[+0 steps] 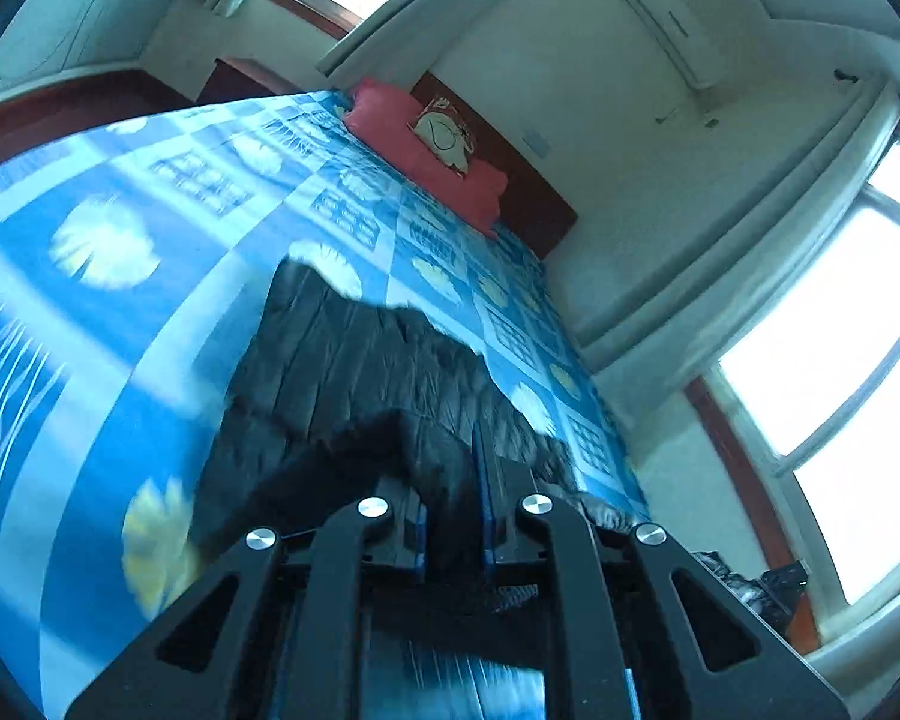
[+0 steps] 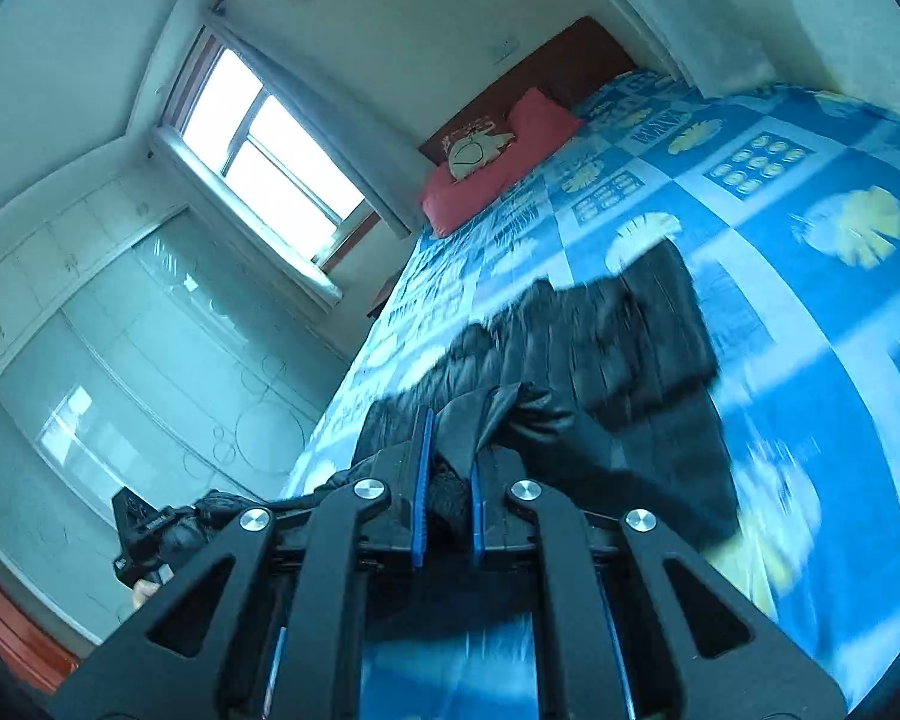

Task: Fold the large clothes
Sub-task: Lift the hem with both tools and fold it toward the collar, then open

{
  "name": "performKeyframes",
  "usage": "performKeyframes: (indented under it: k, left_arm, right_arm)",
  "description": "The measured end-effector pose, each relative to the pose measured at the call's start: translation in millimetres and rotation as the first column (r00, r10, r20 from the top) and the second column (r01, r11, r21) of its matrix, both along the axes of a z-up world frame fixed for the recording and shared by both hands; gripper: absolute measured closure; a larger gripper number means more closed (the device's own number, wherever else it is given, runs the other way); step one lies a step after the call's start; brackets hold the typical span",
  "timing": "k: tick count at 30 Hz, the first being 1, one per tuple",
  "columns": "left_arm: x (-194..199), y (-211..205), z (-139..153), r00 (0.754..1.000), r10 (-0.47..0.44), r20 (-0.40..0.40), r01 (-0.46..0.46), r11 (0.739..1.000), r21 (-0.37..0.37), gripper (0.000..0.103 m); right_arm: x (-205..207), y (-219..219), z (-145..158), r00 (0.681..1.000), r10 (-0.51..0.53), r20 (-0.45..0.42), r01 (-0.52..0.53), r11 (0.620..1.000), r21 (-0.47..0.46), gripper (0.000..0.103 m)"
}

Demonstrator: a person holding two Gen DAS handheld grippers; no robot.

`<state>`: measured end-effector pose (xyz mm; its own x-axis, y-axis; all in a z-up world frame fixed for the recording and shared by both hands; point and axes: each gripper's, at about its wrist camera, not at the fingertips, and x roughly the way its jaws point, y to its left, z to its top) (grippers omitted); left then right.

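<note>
A black quilted jacket point(image 1: 354, 354) lies spread on a bed with a blue patterned sheet point(image 1: 120, 312). My left gripper point(image 1: 453, 516) is shut on a fold of the jacket's near edge, with black fabric pinched between the blue pads. In the right wrist view the same jacket point(image 2: 618, 348) stretches away over the sheet point(image 2: 810, 360). My right gripper point(image 2: 450, 480) is shut on another bunch of the jacket's near edge, lifted a little off the bed. The left gripper point(image 2: 144, 534) shows at the lower left of the right wrist view.
A red pillow point(image 1: 426, 150) with a cartoon cushion lies at the head of the bed by a dark wooden headboard point(image 1: 528, 192). Windows point(image 1: 840, 330) are on the side wall. White wardrobes point(image 2: 90, 312) stand beyond the bed's far side.
</note>
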<state>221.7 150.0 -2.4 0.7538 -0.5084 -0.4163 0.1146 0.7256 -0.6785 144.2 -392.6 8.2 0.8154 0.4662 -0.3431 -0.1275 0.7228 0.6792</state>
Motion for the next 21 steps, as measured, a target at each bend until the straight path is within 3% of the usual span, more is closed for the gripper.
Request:
performKeyframes:
  k: [5,9,12,15,21]
  left_arm:
    - [96.0,-12.2,-2.4,0.999,0.01,-0.036,-0.009,1.0,0.023,0.091]
    - [170.8,-22.3,-16.8,0.996,0.021,-0.092,-0.016,0.998,0.056,0.091]
    - [227.5,-36.2,-36.1,0.991,0.024,-0.134,-0.008,0.993,0.121,0.091]
    - [259.1,-43.9,-60.3,0.985,0.03,-0.171,-0.002,0.987,0.159,0.091]
    - [306.8,-46.3,-123.3,0.964,0.063,-0.258,-0.009,0.979,0.205,0.091]
  right_arm:
    - [97.9,-5.6,2.9,0.999,-0.022,-0.03,0.022,1.0,-0.004,0.093]
    - [178.3,-16.3,-15.9,0.995,-0.037,-0.088,0.039,0.999,0.029,0.093]
    - [235.9,-26.4,-43.0,0.987,-0.063,-0.147,0.069,0.997,0.037,0.093]
    - [282.9,-37.2,-80.2,0.971,-0.088,-0.221,0.101,0.994,0.051,0.093]
    - [329.4,-48.3,-148.1,0.94,-0.111,-0.324,0.131,0.99,0.042,0.092]
